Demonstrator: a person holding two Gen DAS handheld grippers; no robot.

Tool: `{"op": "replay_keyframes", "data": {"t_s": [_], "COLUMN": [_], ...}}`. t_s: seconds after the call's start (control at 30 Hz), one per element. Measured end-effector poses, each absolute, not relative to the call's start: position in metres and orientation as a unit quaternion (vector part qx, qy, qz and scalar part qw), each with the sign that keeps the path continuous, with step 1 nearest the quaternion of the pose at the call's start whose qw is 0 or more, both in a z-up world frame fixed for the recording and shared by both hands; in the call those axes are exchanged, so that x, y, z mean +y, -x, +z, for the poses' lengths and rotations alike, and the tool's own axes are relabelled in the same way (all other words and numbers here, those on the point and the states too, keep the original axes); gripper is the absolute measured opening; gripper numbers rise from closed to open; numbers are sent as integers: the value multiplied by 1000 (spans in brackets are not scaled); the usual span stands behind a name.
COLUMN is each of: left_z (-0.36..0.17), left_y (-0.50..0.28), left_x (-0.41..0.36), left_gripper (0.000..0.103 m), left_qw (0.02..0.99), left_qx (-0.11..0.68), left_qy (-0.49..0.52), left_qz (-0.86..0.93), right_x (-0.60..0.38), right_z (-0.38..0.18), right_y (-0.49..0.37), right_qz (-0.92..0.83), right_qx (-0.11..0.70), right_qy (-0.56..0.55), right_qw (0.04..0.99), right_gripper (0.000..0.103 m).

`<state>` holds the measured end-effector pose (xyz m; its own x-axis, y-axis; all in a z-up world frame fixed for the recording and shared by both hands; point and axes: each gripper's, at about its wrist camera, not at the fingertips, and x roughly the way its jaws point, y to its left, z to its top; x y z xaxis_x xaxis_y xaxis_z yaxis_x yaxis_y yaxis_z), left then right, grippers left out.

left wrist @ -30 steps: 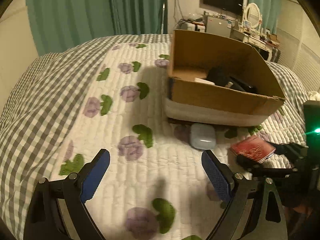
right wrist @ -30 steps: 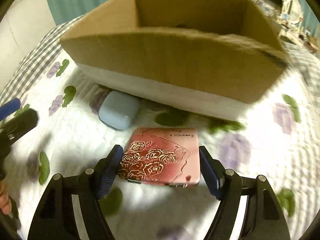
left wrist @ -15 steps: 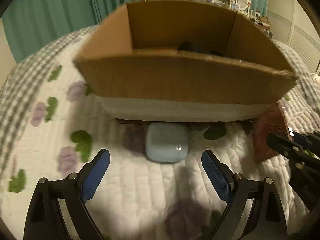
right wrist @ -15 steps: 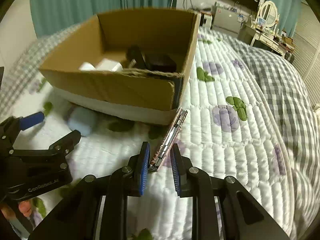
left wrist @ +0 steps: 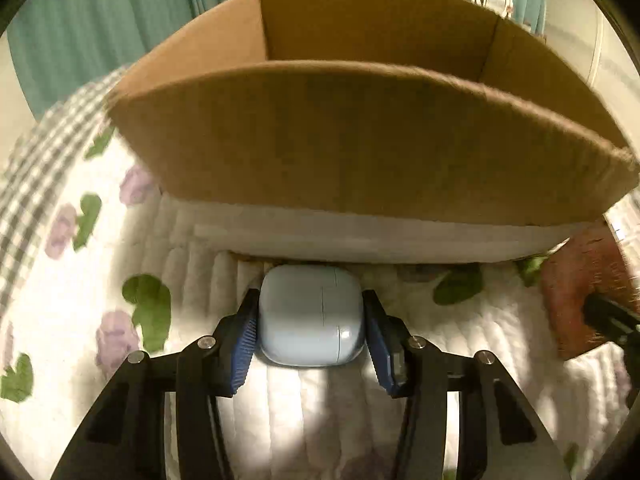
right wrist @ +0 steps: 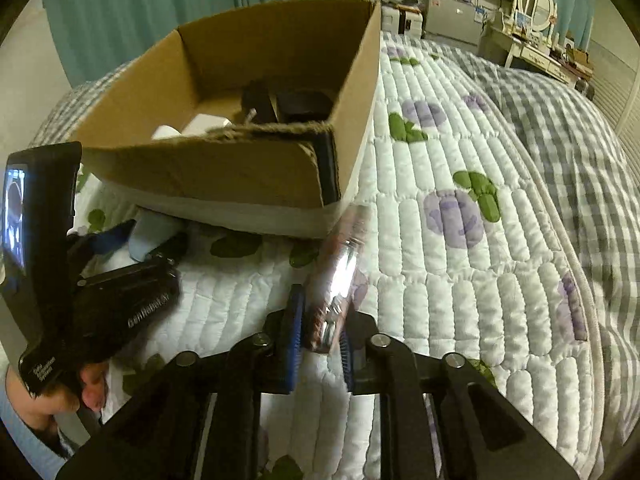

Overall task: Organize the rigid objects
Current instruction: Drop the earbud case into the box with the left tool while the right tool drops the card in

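Observation:
A pale blue rounded case lies on the quilt just in front of the cardboard box. My left gripper is shut on the case, its blue pads against both sides. My right gripper is shut on a flat red rose-patterned case and holds it on edge, tilted, near the box's front right corner. The red case also shows at the right edge of the left wrist view. The left gripper and blue case show at the left of the right wrist view.
The box holds several dark and white items. It stands on a white quilt with purple flowers over a grey checked cover. Teal curtains hang behind. A dresser with a mirror stands at the far right.
My left gripper moved forward and closed on the blue case. My right gripper has lifted the red case higher and nearer the box corner.

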<state>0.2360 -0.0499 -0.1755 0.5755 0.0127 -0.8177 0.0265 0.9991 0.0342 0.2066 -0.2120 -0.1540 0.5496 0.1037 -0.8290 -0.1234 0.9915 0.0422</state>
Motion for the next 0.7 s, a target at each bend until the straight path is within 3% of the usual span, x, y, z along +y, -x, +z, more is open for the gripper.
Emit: {"op": "replay_keyframes", "data": {"t_s": [0.4, 0.7], "left_z": [-120, -43], "left_y": [-171, -146], "left_x": [-27, -29], "left_gripper": [50, 50], "left_qw": [901, 929], "left_qx": [432, 367], "left_qy": [13, 9], "left_qz": [-27, -42], "right_x": [-208, -197], "right_z": [-120, -70], "right_y": [-162, -136], "right_qz": [80, 91], "right_qx": [430, 389], "right_qy": [9, 12], "right_qw": [899, 917], "right_gripper": [9, 9]}}
